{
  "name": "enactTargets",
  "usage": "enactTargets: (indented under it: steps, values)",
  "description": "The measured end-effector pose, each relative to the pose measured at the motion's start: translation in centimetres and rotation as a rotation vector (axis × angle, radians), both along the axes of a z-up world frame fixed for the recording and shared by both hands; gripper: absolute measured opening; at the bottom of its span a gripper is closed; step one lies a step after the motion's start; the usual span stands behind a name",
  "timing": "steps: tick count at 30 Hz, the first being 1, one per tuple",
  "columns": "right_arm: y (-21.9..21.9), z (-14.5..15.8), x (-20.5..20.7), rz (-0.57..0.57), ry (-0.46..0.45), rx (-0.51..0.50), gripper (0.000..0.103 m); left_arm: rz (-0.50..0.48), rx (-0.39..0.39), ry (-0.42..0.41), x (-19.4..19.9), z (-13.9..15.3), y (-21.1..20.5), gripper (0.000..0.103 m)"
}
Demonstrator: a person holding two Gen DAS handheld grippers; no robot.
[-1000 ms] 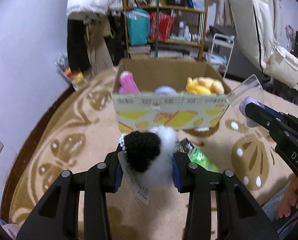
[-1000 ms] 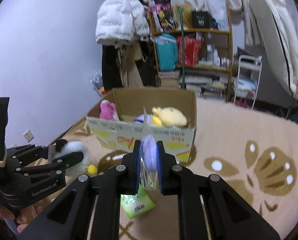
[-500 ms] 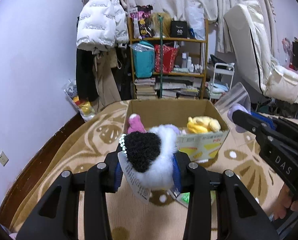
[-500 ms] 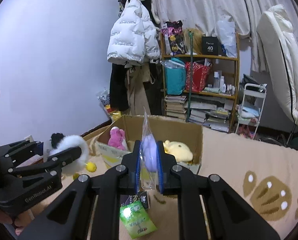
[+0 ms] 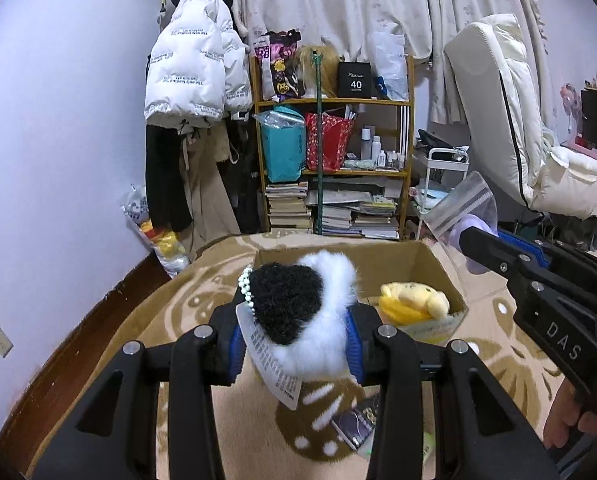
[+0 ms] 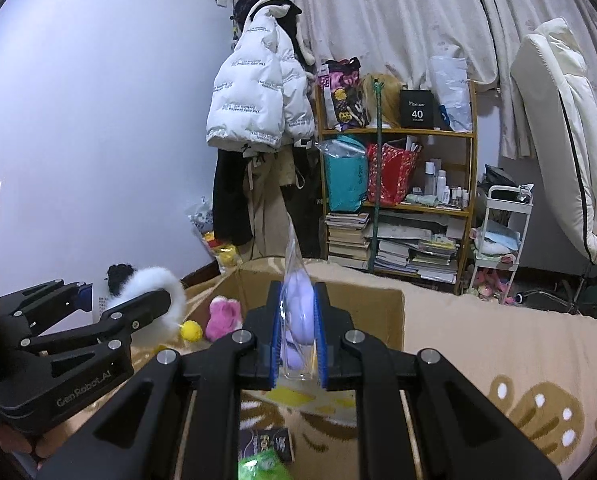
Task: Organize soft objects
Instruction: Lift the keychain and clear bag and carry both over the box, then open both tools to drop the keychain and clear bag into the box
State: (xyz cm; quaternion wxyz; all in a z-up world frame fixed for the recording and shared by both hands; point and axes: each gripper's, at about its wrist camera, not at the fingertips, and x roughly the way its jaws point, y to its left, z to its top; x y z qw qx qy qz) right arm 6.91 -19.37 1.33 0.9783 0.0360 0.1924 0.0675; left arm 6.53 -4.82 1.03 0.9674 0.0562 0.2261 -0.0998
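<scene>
Black-and-white plush [image 5: 298, 316] clamped between left gripper [image 5: 296, 342] pads; bagged lilac soft toy [image 6: 296, 320] pinched in right gripper [image 6: 298, 344]. Cardboard box [image 5: 430, 268] just beyond both jaws.

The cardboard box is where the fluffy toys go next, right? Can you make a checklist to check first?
1. Left tool shut on the black-and-white fluffy heart plush: ok.
2. Right tool shut on the clear zip bag with a purple soft thing inside: ok.
3. Open brown cardboard box in front of both tools: ok.
4. Room left beside the yellow plush and pink plush inside: cannot tell.
5. Green packet on the rug, not yet picked up: not ok.
</scene>
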Motion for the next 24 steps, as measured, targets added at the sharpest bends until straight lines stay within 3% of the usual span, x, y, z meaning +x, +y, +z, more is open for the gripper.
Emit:
enactTargets:
  steps: [9, 24]
  values:
    - [-1.3, -0.4, 4.0, -0.012, 0.032, 0.025, 0.015, -0.008, 0.032, -0.025, 3.6, 0.1, -1.2, 0.039]
    - [-1.7, -5.5, 8.1, 0.020, 0.142, 0.044, 0.015, -0.029, 0.091, 0.140, 9.9, -5.1, -3.6, 0.039]
